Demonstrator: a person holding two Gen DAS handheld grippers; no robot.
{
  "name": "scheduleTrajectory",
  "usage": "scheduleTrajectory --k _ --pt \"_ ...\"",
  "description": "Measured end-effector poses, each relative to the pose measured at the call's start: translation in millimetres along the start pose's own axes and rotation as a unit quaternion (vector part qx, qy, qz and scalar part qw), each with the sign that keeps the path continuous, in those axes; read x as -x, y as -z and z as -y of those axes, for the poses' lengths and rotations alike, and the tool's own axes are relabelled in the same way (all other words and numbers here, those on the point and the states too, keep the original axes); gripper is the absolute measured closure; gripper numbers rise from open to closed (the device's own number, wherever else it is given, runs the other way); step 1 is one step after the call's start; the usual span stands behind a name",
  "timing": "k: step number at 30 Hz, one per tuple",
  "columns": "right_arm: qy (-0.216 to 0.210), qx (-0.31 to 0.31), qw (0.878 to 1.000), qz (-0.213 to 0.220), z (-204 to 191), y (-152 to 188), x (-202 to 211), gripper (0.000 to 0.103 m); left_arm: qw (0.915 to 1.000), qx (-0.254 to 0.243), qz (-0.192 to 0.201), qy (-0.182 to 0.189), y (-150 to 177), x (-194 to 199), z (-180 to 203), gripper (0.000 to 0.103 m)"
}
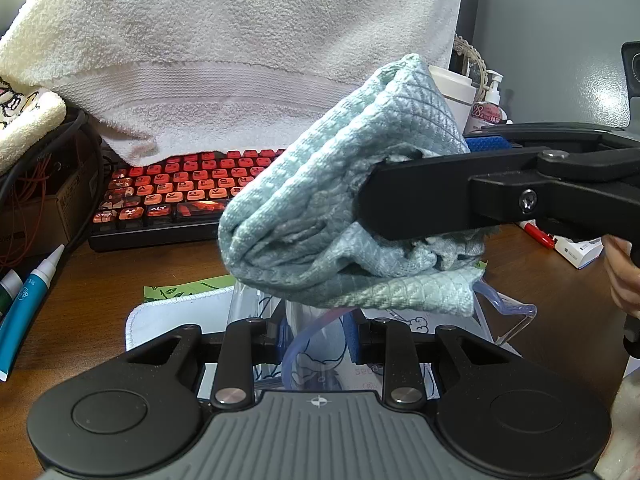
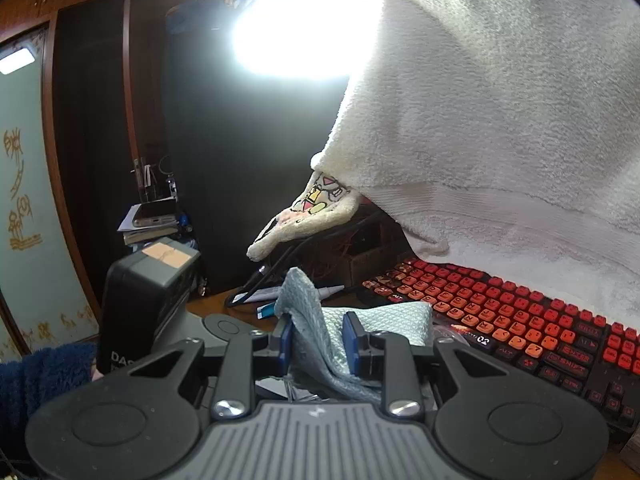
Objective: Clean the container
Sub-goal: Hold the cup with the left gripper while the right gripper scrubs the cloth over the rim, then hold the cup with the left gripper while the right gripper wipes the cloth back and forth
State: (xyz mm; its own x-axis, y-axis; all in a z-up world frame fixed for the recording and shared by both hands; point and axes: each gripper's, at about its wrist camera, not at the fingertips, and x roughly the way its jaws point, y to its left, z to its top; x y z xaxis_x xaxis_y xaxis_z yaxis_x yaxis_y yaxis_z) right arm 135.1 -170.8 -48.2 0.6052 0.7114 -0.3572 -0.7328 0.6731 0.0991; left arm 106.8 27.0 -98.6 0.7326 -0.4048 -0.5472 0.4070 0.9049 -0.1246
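Clear plastic container [image 1: 312, 344] sits clamped in the left claw [image 1: 314, 344] above the counter [image 1: 120, 276], and the bunched cloth [image 1: 344, 216] pinched by the right claw [image 2: 318, 344] could tip it.

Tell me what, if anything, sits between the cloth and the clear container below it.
Nothing visible. In the left wrist view the cloth, clamped in the right gripper, hangs directly above the clear container that the left gripper holds. Whether cloth and container already touch cannot be told.
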Motion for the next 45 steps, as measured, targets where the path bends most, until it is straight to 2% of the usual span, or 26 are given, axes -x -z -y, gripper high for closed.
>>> scheduleTrajectory --k 11,19,21,25,31,36,43,45 --pt "0.016 -0.003 1.000 0.002 3 -1 -2 0.079 1.0000 -0.002 0.000 -0.001 0 -1 0 0.076" --pt "-0.059 0.035 0.997 -0.018 -21 -1 6 0.078 1.0000 -0.001 0.000 -0.001 0 -1 0 0.076" --pt "-0.062 0.040 0.997 -0.019 -24 -1 6 0.079 1.0000 -0.001 0.000 -0.001 0 -1 1 0.076" --pt "-0.044 0.029 0.999 -0.012 -18 -1 4 0.080 1.0000 -0.001 0.000 -0.001 -1 -2 0 0.076" --pt "0.009 0.006 1.000 0.000 4 -1 0 0.080 1.0000 -0.002 0.000 -0.002 0 -2 -1 0.076" --pt "0.011 0.001 1.000 -0.001 4 0 2 0.079 1.0000 -0.001 0.000 -0.002 0 -2 -1 0.076" --pt "-0.070 0.016 0.997 -0.011 -10 1 7 0.079 1.0000 -0.002 0.000 -0.002 1 -1 1 0.076" --pt "-0.079 0.027 0.996 -0.012 -16 1 7 0.079 1.0000 -0.002 0.000 -0.002 1 -1 2 0.076"
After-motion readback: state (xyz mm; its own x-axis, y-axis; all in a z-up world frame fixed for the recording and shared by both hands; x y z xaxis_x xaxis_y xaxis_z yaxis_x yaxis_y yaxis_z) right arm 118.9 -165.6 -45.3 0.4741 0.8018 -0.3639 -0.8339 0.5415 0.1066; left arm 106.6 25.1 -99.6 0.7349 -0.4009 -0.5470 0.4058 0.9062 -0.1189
